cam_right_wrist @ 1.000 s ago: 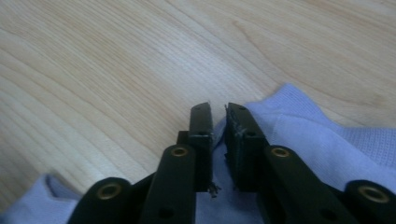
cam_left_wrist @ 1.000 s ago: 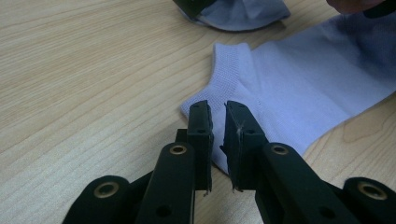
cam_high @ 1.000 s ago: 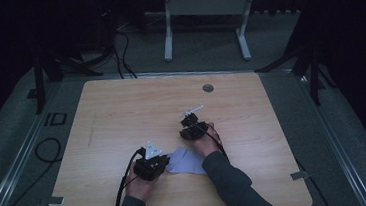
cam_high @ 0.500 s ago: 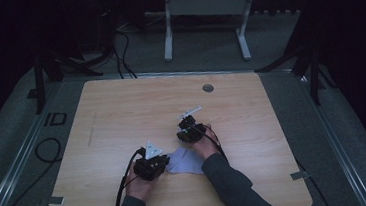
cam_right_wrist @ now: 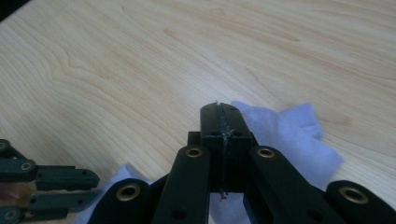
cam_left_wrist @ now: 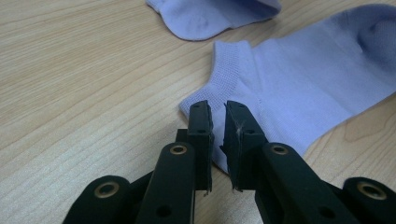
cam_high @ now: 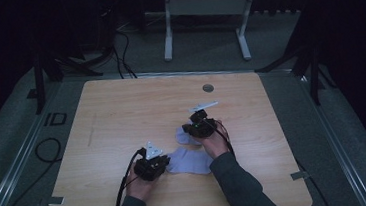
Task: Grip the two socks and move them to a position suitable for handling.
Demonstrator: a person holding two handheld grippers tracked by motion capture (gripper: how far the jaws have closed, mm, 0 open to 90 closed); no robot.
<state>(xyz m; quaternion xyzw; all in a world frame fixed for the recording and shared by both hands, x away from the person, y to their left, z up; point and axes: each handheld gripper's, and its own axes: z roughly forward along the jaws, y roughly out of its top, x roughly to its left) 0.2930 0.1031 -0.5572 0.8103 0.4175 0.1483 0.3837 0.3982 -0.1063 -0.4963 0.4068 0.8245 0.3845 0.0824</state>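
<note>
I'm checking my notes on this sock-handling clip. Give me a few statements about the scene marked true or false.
1. Two light purple socks lie on the wooden table. True: near sock, far sock.
2. The right gripper has its jaws wide open. False: they are shut on purple fabric.
3. The left gripper sits at the near sock's cuff end. True.
4. The near sock is rolled into a ball. False: it lies flat.
5. The tabletop is bare metal. False: it is light wood.
</note>
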